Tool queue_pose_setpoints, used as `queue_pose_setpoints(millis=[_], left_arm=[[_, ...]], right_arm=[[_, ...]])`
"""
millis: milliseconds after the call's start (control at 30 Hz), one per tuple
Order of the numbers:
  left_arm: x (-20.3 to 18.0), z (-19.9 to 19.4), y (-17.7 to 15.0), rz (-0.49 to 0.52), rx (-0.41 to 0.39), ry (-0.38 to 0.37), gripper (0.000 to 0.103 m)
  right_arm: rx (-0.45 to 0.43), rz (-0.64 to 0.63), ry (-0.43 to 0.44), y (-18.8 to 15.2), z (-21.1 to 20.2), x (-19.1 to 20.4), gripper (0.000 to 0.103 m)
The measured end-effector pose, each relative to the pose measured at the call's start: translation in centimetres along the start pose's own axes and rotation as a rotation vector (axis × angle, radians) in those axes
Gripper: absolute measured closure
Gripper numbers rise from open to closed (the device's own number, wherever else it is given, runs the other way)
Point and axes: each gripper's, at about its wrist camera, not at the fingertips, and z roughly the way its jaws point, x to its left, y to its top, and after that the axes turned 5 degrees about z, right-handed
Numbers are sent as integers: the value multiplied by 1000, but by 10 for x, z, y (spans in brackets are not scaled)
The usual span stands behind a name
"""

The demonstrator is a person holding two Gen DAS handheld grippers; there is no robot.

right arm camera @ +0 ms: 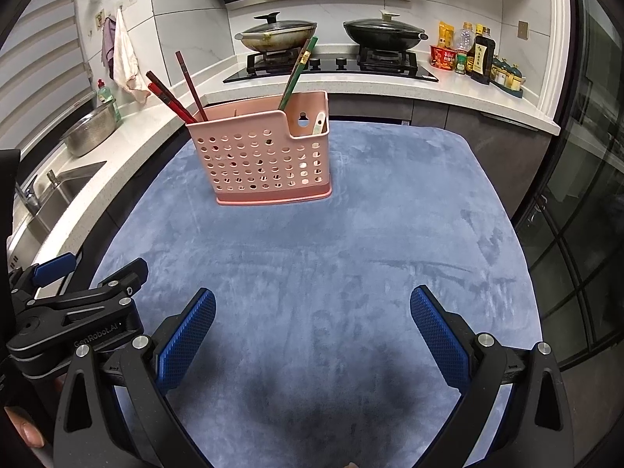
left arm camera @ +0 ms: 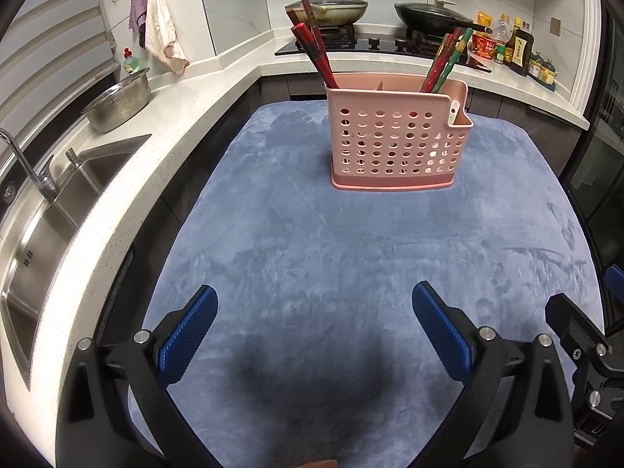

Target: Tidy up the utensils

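Chopsticks stood sorted in a pink perforated plastic utensil caddy (left arm camera: 394, 138) that sat upright on its tray base toward the far middle of a blue plush table cloth (left arm camera: 331, 257). Its long side ran left to right across the left wrist view, with the lower notched compartment at its right end. A bundle of dark red lacquered chopsticks (left arm camera: 316, 45) rose from the left end, long axes steep, tops leaning up and to the left. At the right of the main section a set of red and green patterned chopsticks (left arm camera: 446, 60) leaned the opposite way, tips up and to the right. In the right wrist view a pale cream utensil handle (right arm camera: 319, 123) stood in the notched end compartment, tilted slightly right.

Nearer the cameras, the left gripper (left arm camera: 314, 306) hovered over bare cloth with its blue textured pads (left arm camera: 191, 335) spread wide apart, gripping nothing and touching nothing. The right gripper (right arm camera: 312, 306) was held likewise, its blue pads (right arm camera: 438, 335) well separated and empty, just beside the left gripper, both well apart from the caddy.

Beyond the cloth ran a white speckled countertop (left arm camera: 187, 109) carrying a perforated steel colander (left arm camera: 119, 103) beside a stainless sink (left arm camera: 58, 210). Farther back, a black gas hob (right arm camera: 331, 64) held two lidded woks (right arm camera: 277, 33), with sauce bottles (right arm camera: 481, 54) clustered to its right.
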Motion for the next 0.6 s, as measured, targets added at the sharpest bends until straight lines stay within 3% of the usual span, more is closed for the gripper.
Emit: queue_pose_setpoints(millis=[600], left_arm=[[1, 0, 1, 1, 5, 6, 7]], right_arm=[[4, -2, 0, 0, 1, 1, 7]])
